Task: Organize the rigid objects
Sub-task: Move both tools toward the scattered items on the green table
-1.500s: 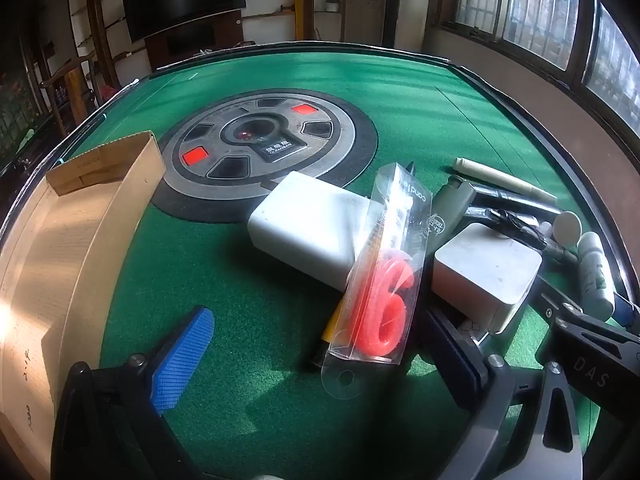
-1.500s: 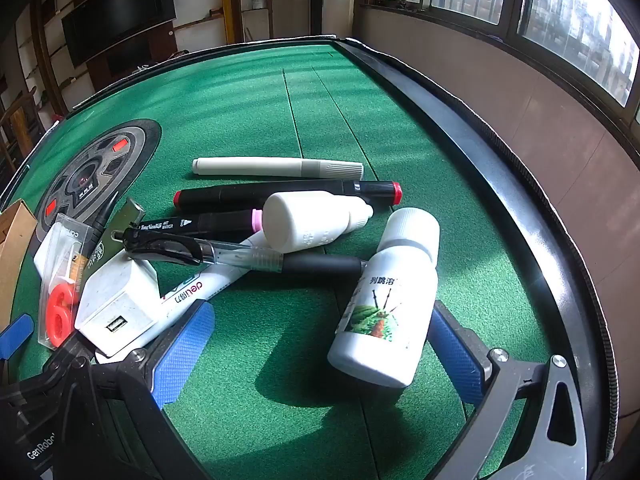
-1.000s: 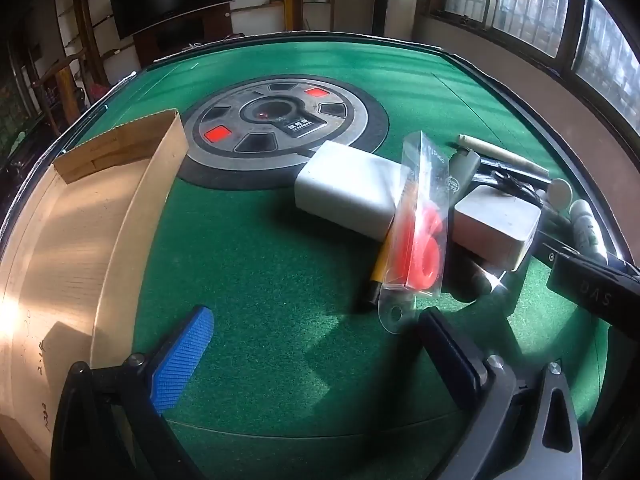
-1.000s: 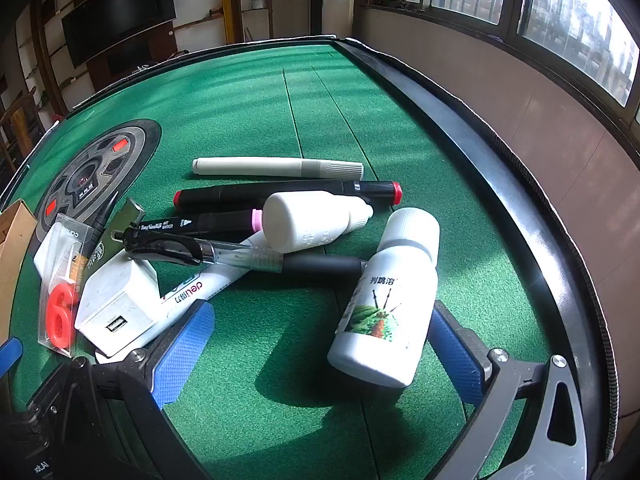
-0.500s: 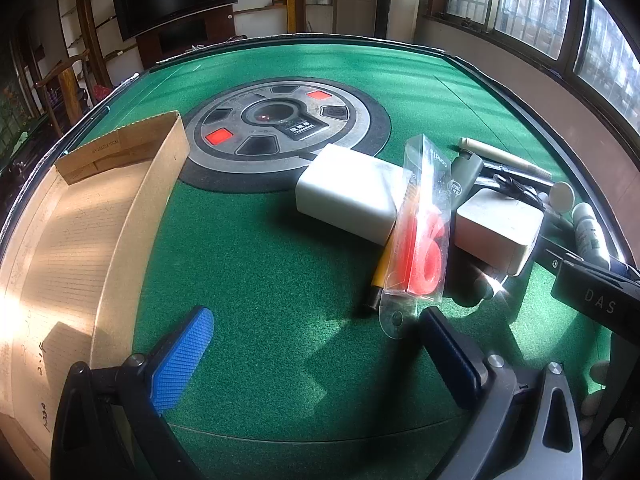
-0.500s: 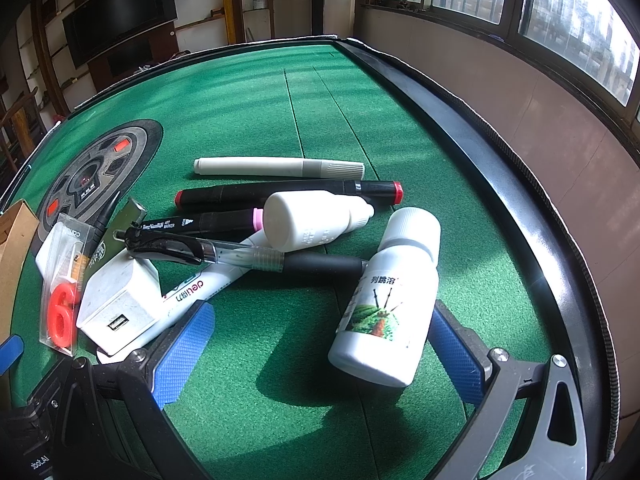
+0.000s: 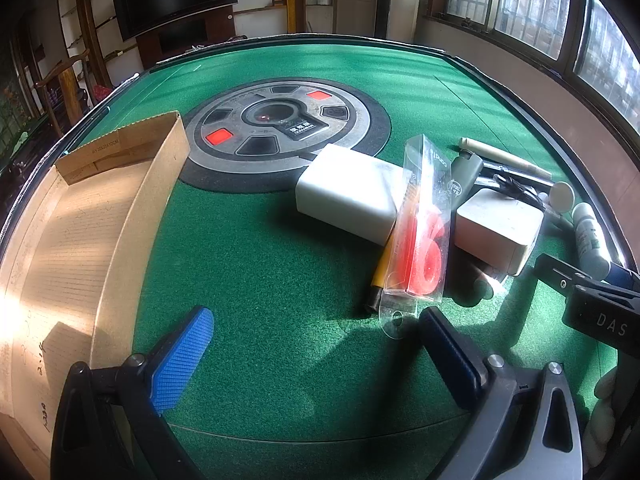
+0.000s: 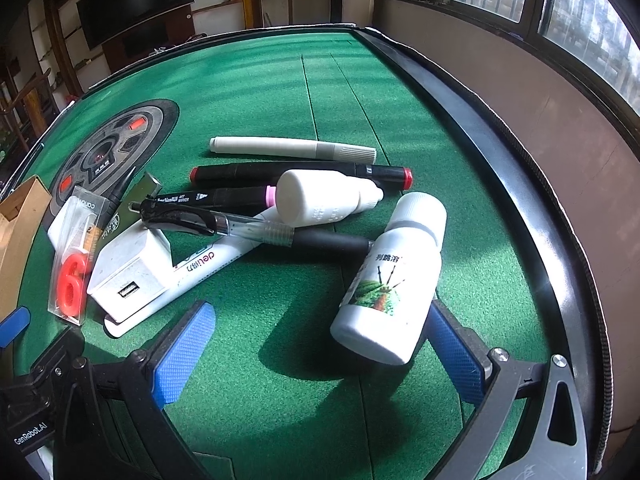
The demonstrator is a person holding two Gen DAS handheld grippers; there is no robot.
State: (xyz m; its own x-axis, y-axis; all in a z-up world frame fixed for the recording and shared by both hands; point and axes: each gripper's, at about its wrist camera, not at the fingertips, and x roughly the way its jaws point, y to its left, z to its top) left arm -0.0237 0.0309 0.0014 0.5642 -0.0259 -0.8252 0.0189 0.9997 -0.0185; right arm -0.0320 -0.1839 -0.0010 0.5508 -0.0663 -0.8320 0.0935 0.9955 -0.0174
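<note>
A pile of rigid objects lies on the green felt table (image 7: 260,264). In the left wrist view my left gripper (image 7: 316,344) is open and empty, just short of a clear packet with a red "6" candle (image 7: 420,248), a white box (image 7: 348,196) and a white USB charger (image 7: 498,226). In the right wrist view my right gripper (image 8: 316,340) is open, its right finger beside a white labelled bottle (image 8: 390,280). Beyond lie a smaller white bottle (image 8: 324,198), a black pen (image 8: 240,224), markers (image 8: 300,172) and the charger (image 8: 128,280).
An open cardboard box (image 7: 80,216) stands at the table's left edge. A round grey and black panel (image 7: 280,128) with red buttons sits in the table's middle. The raised black table rim (image 8: 520,200) runs along the right. Windows and a wall are beyond it.
My left gripper pulled back from the pile and shifted a little, so the box on the left shows more. The right gripper has barely moved. No object has moved.
</note>
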